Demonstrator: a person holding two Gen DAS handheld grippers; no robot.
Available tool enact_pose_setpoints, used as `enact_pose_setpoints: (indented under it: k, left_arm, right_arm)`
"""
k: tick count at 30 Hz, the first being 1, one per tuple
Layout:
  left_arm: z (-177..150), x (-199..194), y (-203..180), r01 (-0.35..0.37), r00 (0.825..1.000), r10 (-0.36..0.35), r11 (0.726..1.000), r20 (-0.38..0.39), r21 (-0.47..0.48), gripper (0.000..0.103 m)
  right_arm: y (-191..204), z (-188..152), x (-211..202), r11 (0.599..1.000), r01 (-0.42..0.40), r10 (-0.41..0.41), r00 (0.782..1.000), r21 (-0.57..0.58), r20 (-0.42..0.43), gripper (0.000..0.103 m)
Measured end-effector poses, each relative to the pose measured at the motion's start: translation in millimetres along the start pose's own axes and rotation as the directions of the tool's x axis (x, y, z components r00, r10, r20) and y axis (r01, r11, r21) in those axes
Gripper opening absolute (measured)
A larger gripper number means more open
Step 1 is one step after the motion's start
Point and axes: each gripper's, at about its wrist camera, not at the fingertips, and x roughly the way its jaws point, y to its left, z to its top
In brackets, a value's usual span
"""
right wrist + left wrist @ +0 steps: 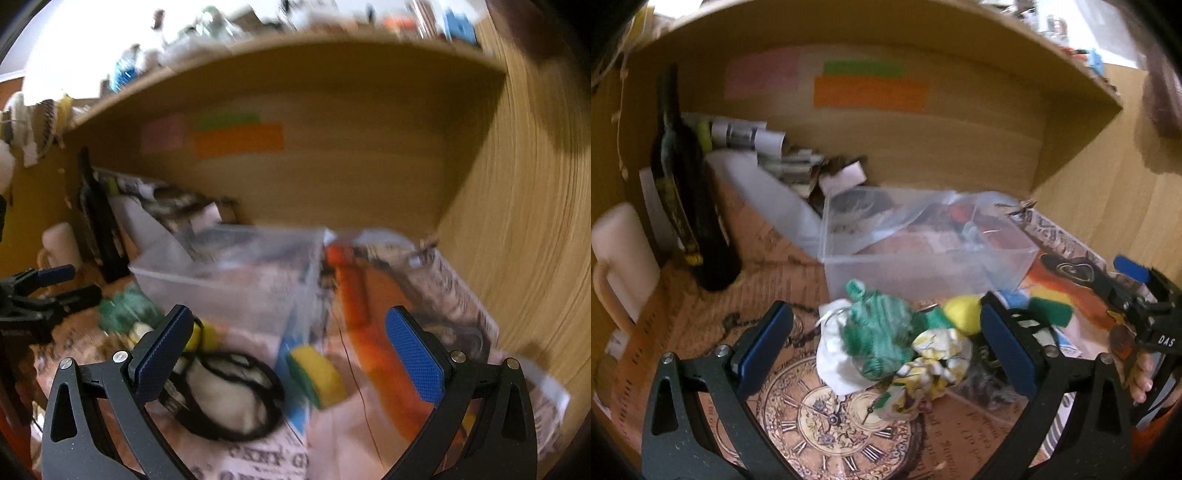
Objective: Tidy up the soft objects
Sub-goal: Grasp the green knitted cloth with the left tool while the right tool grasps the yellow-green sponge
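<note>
In the left wrist view my left gripper (886,343) is open, its fingers on either side of a pile of soft things: a green knitted piece (877,328), a white cloth (833,354), a yellow-patterned cloth (936,363) and a yellow ball (962,312). A clear plastic bin (916,243) stands just behind the pile. My right gripper (290,354) is open and empty above a yellow-green sponge (317,374) and a white pouch with black cord (225,387). The bin (229,277) lies ahead of it. The right view is blurred.
A dark bottle (689,206) and a cream mug (620,258) stand at the left. Paper rolls and clutter (768,147) fill the back corner. The wooden shelf wall (1089,192) closes the right side. The surface carries a clock-print paper (827,417).
</note>
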Motion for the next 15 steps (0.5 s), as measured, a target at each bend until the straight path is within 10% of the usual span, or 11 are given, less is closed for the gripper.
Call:
enact_pose_setpoints:
  k: [15]
  left_arm:
    - [-9.3,39.7,4.5,-0.002,0.993,0.004,1.000,-0.115,0.018,0.049]
  right_arm:
    - [-27.2,-33.5,51.2,0.998,-0.013,0.028,0.970,0.065,-0.241,0.063]
